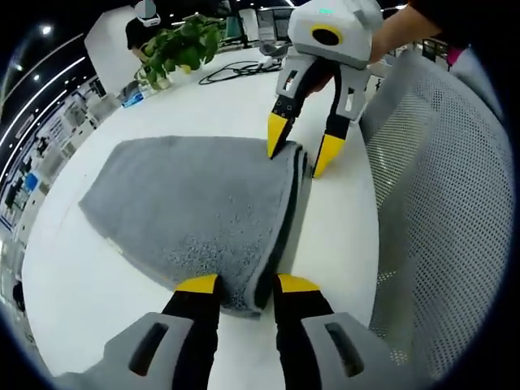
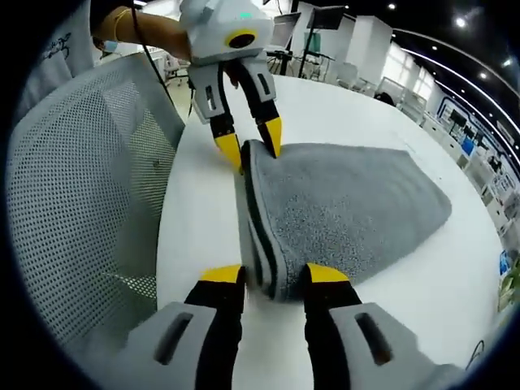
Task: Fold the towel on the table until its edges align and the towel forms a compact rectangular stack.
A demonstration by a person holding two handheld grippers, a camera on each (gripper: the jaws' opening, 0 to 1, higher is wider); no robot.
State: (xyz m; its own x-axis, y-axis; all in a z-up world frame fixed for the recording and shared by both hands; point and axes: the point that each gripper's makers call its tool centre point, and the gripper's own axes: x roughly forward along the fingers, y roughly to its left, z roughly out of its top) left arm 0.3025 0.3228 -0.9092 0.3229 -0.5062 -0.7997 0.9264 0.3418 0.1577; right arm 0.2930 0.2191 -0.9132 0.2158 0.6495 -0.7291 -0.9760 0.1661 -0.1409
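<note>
Yellow-tipped jaws of the left hand-held gripper [image 1: 246, 283] stand apart, straddling the near corner of the grey towel [image 1: 195, 207] along its folded edge; the pictures do not settle whether they press the cloth. At the far end of that same edge, the right hand-held gripper [image 1: 304, 149] has its jaws spread too, one tip touching the towel's corner, the other just beside it on the white counter [image 1: 65, 284]. Stacked layers show along the edge in the right gripper view, so at least one fold looks done. By my reading the towel is still broad, with a rounded far side, so another fold and some squaring remain. A mesh chair back [image 1: 443, 187] stands beside the counter.
</note>
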